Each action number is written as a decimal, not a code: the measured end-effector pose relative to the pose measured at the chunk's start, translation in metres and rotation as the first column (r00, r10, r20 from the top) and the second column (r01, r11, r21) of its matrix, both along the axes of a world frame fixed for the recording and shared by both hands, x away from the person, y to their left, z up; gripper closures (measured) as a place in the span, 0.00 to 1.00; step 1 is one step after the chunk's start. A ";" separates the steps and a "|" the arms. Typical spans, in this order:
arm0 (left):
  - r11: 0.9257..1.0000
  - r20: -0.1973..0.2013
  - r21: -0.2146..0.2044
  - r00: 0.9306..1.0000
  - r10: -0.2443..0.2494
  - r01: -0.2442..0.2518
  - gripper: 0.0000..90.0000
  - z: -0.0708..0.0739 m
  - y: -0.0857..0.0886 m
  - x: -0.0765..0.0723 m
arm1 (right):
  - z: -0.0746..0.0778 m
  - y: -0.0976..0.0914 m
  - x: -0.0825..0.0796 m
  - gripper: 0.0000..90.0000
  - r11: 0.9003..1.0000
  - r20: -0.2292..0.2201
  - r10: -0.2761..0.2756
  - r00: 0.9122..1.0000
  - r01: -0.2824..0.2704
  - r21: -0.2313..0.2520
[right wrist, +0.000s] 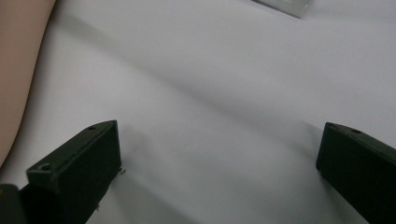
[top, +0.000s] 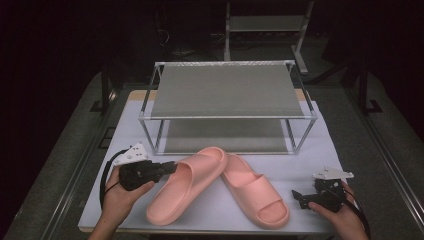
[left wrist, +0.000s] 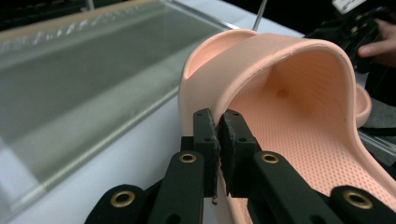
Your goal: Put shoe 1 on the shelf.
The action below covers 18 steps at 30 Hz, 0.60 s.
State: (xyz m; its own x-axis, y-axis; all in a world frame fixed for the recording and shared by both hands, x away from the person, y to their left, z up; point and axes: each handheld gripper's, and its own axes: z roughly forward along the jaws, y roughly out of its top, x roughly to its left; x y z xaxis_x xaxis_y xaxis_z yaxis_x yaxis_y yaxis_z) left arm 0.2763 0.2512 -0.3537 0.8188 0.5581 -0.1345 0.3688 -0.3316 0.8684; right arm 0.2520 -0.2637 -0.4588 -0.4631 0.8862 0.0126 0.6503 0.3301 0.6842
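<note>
- Presently, item one: left slipper (top: 187, 185), pink foam, lying on the white bench (top: 310, 160) just in front of the rack, its toe touching its mate. The left claw (top: 171, 167) is pinched on the outer edge of its strap; the left gripper view shows the jaws pressed together on the thin foam rim (left wrist: 215, 122).
- Handling note: the grip is shallow, on the strap's edge alone. Judged from here, the lift should go slowly and level, the heel allowed to hang without swinging, the toe kept clear of the rack's frame; soft foam may bend or slip out of so narrow a bite.
- Item two: right slipper (top: 256, 192), same make, flat on the bench, untouched.
- Item three: right claw (top: 299, 196), jaws spread wide, nothing between them, resting low over bare bench just beside the right slipper.
- Item four: shoe rack (top: 227, 90), metal frame, both shelves bare.
- Count: slippers, two; claws, two; hands, two; racks, one; shelves, two; bench, one.
</note>
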 end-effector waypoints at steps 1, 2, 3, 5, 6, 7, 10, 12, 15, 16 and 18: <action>1.000 0.006 -0.013 1.000 -0.010 0.010 0.95 0.007 -0.002 0.003 | 0.000 0.000 0.000 0.00 1.000 0.000 0.000 1.000 0.000 0.000; 1.000 0.014 -0.020 1.000 -0.016 0.016 0.95 0.012 -0.003 0.004 | 0.000 0.000 0.000 0.00 1.000 0.000 0.000 1.000 0.000 0.000; 0.999 0.019 -0.026 1.000 -0.022 0.022 0.95 0.016 -0.004 0.006 | 0.000 0.000 0.000 0.00 1.000 0.001 0.000 1.000 0.000 0.000; 0.999 0.024 -0.035 0.999 -0.028 0.029 0.95 0.021 -0.005 0.007 | 0.000 0.000 0.000 0.00 1.000 0.000 0.000 1.000 0.000 0.000; 0.999 0.029 -0.033 0.999 -0.032 0.033 0.95 0.025 -0.006 0.008 | 0.000 0.000 0.000 0.00 1.000 0.000 0.000 1.000 0.000 0.000; 0.998 0.039 -0.041 0.998 -0.042 0.044 0.95 0.034 -0.008 0.011 | 0.000 0.000 0.000 0.00 1.000 0.000 0.000 1.000 0.000 0.000; 0.997 0.052 -0.053 0.997 -0.061 0.064 0.95 0.045 -0.011 0.014 | 0.000 0.000 0.000 0.00 1.000 0.000 -0.001 1.000 0.001 0.002; 0.994 0.054 -0.072 0.996 -0.073 0.077 0.95 0.052 -0.014 0.016 | 0.000 0.000 0.000 0.00 1.000 0.002 0.001 1.000 -0.001 0.000; 0.991 0.059 -0.091 0.994 -0.092 0.097 0.95 0.062 -0.018 0.018 | 0.000 0.000 0.000 0.00 1.000 0.000 0.001 1.000 -0.001 0.001; 0.990 0.062 -0.097 0.993 -0.095 0.101 0.95 0.065 -0.019 0.019 | 0.000 0.000 0.000 0.00 1.000 0.000 0.001 1.000 -0.001 0.001; 0.990 0.065 -0.095 0.993 -0.100 0.106 0.95 0.068 -0.021 0.020 | 0.000 0.000 0.000 0.00 1.000 -0.001 0.000 1.000 0.000 0.002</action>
State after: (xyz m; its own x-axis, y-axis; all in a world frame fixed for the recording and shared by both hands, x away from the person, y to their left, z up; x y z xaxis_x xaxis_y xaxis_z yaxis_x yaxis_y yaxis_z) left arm 0.2965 0.2305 -0.2855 0.8796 0.4566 -0.1334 0.2831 -0.2771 0.9182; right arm 0.2520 -0.2637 -0.4588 -0.4628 0.8863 0.0145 0.6510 0.3287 0.6842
